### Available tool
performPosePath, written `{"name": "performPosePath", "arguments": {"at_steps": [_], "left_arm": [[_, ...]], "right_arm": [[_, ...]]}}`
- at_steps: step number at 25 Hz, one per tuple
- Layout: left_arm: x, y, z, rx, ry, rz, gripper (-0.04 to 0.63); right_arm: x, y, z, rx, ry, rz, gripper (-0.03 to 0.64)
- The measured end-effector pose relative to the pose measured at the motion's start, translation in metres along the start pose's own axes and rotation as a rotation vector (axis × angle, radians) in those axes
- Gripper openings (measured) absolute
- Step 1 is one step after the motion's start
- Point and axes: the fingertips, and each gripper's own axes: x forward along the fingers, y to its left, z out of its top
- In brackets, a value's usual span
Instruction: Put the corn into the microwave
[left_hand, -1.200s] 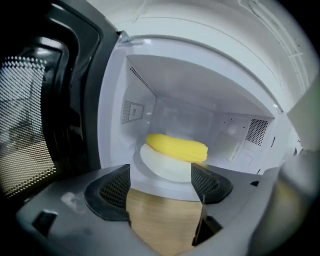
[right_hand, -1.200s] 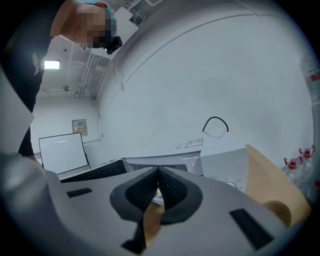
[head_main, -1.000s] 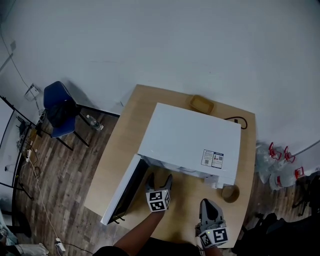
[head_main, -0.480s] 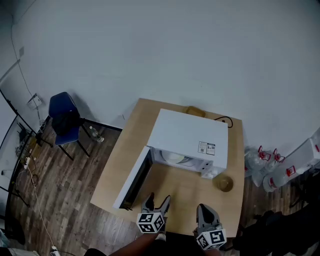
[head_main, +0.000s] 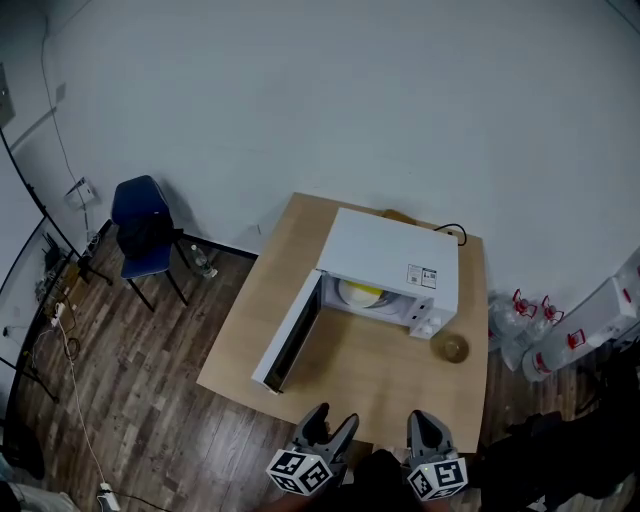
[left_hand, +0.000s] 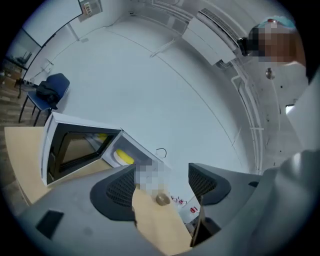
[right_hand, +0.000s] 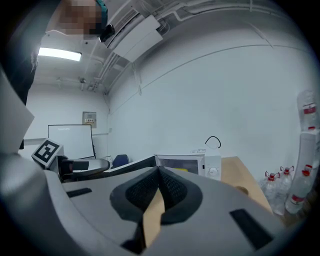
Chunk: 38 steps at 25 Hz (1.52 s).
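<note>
The corn (head_main: 362, 292), a smooth yellow cob, lies on a round white plate (head_main: 352, 301) inside the microwave (head_main: 395, 258), a white box whose dark-windowed door (head_main: 292, 335) hangs open to the left. A sticker (head_main: 422, 277) sits on its top, the print too small to read. It stands on a pale wooden table (head_main: 280, 290), a small round brownish bowl (head_main: 452, 347) near its right front corner, a black cable (head_main: 450, 232) looped behind. The left gripper (head_main: 333, 420) hovers off the near edge, its grey ribbed jaws apart and empty. The right gripper (head_main: 421, 420), beside it, has its jaws pressed together on nothing. A blue chair (head_main: 145, 225) stands on the dark plank floor (head_main: 150, 380) at left, and clear red-capped bottles (head_main: 515, 318) at right
</note>
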Motion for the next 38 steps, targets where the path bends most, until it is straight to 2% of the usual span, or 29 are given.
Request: {"name": "performPosePath", "arguments": {"at_steps": [1,4,6,8,13,21,30,35,38], "left_arm": [[-0.005,-0.005,0.002,-0.005,-0.009,-0.009,0.316],[-0.017,-0.017,0.011,0.036,-0.026,-0.026,0.116],[-0.019,-0.025,0.015,0.077,-0.008,-0.032,0.095],[-0.017,-0.034,0.016,0.128,0.026,-0.036,0.035],[-0.008,-0.058,0.022,0.294,0.048,-0.001,0.017],[0.008,-0.097,0.023,0.462,0.05,-0.032,0.017],[0.012,-0.104,0.019,0.467,0.058,-0.003,0.017],[0.008,-0.105,0.02,0.508,0.049,0.004,0.017],[0.007,-0.099,0.021,0.486,0.037,0.005,0.017]], "right_arm": [[-0.002,0.001,0.003,-0.006,0.001,0.004,0.058],[-0.006,0.003,0.013,-0.029,-0.014,0.005,0.058],[-0.01,0.005,0.02,-0.037,-0.032,0.002,0.058],[-0.014,0.005,0.025,-0.03,-0.038,-0.007,0.058],[-0.019,0.008,0.032,-0.034,-0.035,-0.001,0.058],[-0.044,-0.002,0.048,-0.065,-0.064,-0.038,0.058],[-0.056,-0.021,0.045,-0.062,-0.052,-0.088,0.058],[-0.055,-0.017,0.046,-0.074,-0.056,-0.072,0.058],[-0.054,-0.018,0.047,-0.077,-0.062,-0.074,0.058]]}}
